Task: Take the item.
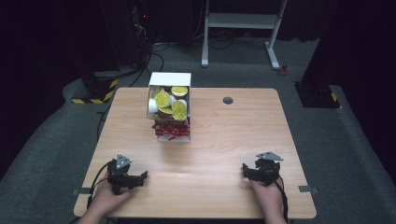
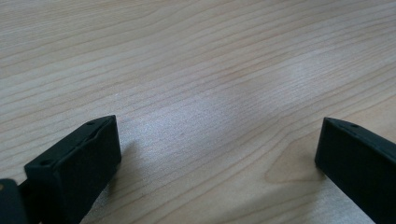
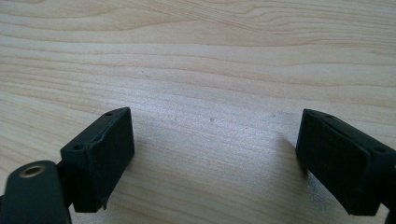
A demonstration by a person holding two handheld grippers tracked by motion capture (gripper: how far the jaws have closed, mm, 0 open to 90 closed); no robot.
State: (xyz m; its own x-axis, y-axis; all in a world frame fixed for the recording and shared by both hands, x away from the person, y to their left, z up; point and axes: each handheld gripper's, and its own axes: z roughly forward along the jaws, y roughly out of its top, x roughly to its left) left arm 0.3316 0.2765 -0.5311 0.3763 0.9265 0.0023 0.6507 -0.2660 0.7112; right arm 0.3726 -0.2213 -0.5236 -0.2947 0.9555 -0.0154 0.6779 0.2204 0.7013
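On the big wooden desk stands a white box full of little cups with yellow lids and red packets, well apart from the left gripper and right gripper, their fingers wide open, holding nothing.

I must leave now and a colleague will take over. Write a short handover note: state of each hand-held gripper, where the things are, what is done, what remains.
Left hand-held gripper: open, holds nothing, resting low at the near left of the table.
Right hand-held gripper: open, holds nothing, at the near right.
Things: a white box stands at the far middle of the table. Its rear part holds yellow-lidded cups; its front part holds red packets.
Done: nothing seems begun; both grippers are far from the box.
Left: likely reach forward to the box and start handling its contents.
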